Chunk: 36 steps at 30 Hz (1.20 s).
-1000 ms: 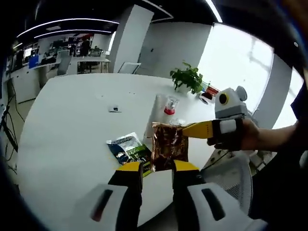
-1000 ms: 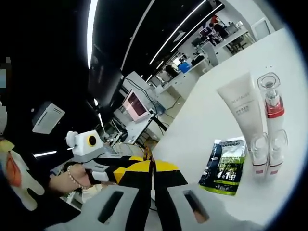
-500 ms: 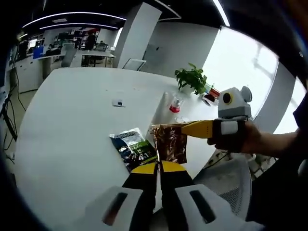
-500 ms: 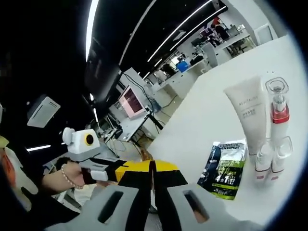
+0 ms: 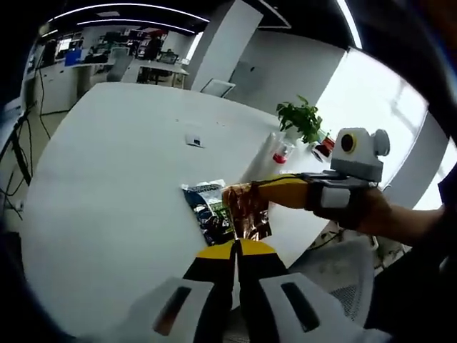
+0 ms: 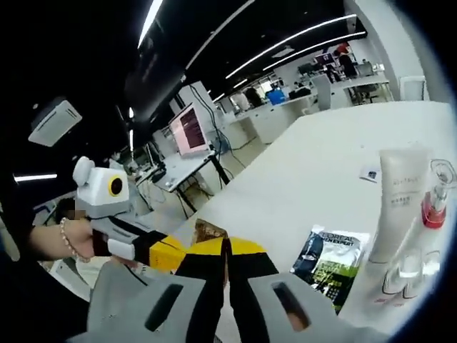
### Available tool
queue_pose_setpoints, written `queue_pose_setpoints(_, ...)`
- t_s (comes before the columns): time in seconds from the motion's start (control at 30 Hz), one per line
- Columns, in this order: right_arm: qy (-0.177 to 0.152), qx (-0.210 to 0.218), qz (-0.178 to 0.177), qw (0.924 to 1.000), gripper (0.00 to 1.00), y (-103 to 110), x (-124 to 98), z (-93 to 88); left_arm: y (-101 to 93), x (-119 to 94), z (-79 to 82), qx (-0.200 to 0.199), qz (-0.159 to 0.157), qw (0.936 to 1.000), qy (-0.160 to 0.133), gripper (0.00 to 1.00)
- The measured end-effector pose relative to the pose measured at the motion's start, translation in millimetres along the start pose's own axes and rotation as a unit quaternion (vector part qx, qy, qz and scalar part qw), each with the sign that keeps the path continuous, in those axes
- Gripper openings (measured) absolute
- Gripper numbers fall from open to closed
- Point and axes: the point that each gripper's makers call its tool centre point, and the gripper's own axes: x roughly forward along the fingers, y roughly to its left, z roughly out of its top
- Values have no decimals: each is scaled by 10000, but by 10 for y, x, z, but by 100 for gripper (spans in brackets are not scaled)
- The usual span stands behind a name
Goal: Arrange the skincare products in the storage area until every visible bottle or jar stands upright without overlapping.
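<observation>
Left gripper view looks along the left gripper (image 5: 236,250), whose yellow-tipped jaws are pressed together with nothing between them. Just beyond its tips hangs a brown sachet (image 5: 248,212), pinched at its top edge by the right gripper (image 5: 265,191), which reaches in from the right with a hand (image 5: 371,214) behind it. The sachet overlaps the near edge of a dark green sachet (image 5: 207,209) lying flat on the white table (image 5: 107,179). Farther along the table stand a white tube (image 5: 264,150) and a red-collared bottle (image 5: 283,151), close together, with a potted plant (image 5: 300,118) beyond them and a small card (image 5: 194,140) lying well apart to the left.

Right gripper view has the right gripper (image 6: 227,251) clenched, the brown sachet (image 6: 209,230) showing just above its tips. To the left the left gripper (image 6: 153,251) is held by a hand (image 6: 68,239). To the right the green sachet (image 6: 330,261) lies flat; beside it the tube (image 6: 398,207) and bottle (image 6: 433,204) stand upright, with small clear bottles (image 6: 403,268) at their foot.
</observation>
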Motion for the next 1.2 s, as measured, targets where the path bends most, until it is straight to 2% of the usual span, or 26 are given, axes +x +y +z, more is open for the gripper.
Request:
queue_pose_setpoints(0.1, 78, -185, -123, 9997, 1, -47, 100, -15, 95, 30, -1, -84, 47, 9999, 46, 0)
queue_pose_setpoints(0.2, 238, -635, -364, 9970, 1, -162, 153, -29, 182, 77, 12, -115, 83, 9999, 86, 0)
queue_pose_setpoints(0.27, 271, -783, -437, 9956, 1, -194, 217, -30, 221, 112, 23, -166, 73, 9998, 100, 0)
queue_pose_setpoints(0.53, 402, -894, -624, 9932, 1, -329, 444, -56, 471, 273, 37, -333, 130, 9992, 188, 0)
queue_pose_setpoints(0.77, 623, -867, -840, 9907, 1, -548, 605, -204, 642, 459, 3, -379, 193, 9985, 346, 0)
queue_pose_setpoints(0.93, 807, -1019, -1105, 9853, 1, -692, 731, -329, 769, 593, -11, -504, 241, 9975, 429, 0)
queue_pose_setpoints(1.2, 971, -1046, -1270, 9816, 1, -889, 920, -408, 925, 771, -29, -541, 355, 9961, 600, 0)
